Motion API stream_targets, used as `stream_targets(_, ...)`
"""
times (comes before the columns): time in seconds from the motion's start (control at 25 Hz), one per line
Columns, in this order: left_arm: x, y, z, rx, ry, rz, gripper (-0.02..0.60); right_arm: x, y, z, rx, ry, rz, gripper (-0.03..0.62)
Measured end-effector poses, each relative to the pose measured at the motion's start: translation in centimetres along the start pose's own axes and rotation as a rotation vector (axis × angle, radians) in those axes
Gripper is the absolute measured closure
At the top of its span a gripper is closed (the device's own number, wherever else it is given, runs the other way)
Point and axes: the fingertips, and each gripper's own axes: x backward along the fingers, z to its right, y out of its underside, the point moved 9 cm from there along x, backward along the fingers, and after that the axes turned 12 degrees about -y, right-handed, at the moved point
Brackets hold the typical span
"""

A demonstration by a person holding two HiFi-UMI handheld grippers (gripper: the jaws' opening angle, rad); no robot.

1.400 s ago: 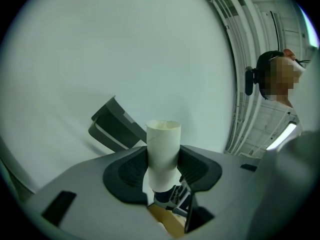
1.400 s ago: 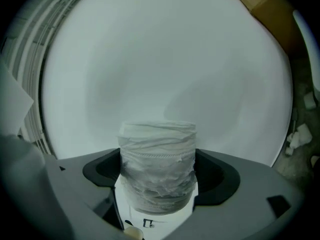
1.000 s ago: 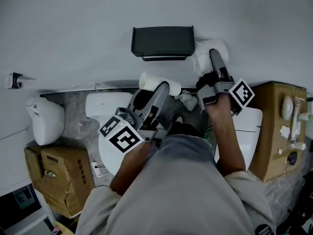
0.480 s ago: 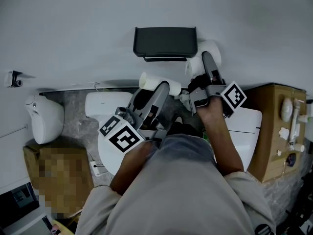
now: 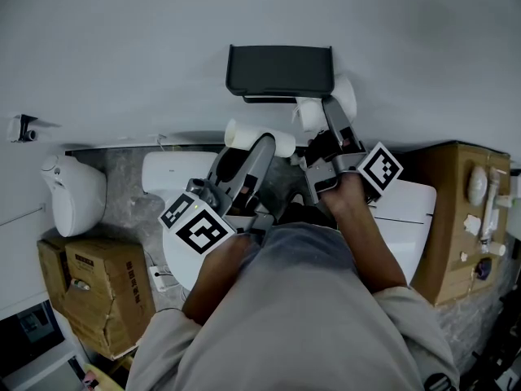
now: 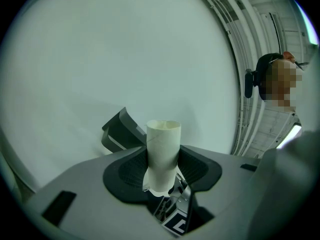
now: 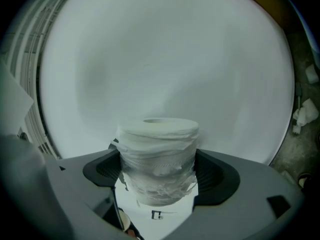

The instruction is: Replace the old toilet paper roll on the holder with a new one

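While poised at the lower right corner of the black wall holder (image 5: 279, 72), grips the new toilet paper roll (image 5: 313, 112) in the right gripper (image 5: 327, 116), jaws spread wide and pressed into the roll's soft, ragged-wrapped sides; cannot tell whether roll and holder touch yet. Carries the bare cardboard tube (image 5: 244, 135) in the left gripper (image 5: 262, 143), jaws partly apart and closed on the tube's middle, below and left of the holder, so likely the old one already off and only the loading left. Could go wrong in several ways from here: might squash the roll's hollow core through too hard a squeeze, leaving it unable to slide onto whatever bar sits under the holder's cover, a bar not visible in any view; might catch the loose outer sheet on the holder's lower edge and tear or unwind it; might let the roll slip, since pads bear only on yielding paper; might knock the tube into the right gripper, given how near the two sit beneath the holder. Leaves plenty of bare wall (image 5: 122, 55) above and to both sides of the holder, but little room below it, with the toilet (image 5: 167, 173) down to the left and a cardboard box (image 5: 452, 218) well off to the right.
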Motion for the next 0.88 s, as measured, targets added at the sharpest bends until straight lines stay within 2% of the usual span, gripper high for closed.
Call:
stream_targets(0.32,0.3,-0.8,-0.6,0.002,-0.008,0.015,0.397,-1.1,2.8,0.2,0.038,-0.01,-0.133,0.148)
stream_targets(0.88,1.7,-1.9,-1.4,-0.004,-0.045,0.057,0.397,-2.9,5.6,0.8,-0.024,-0.024,-0.211,0.148)
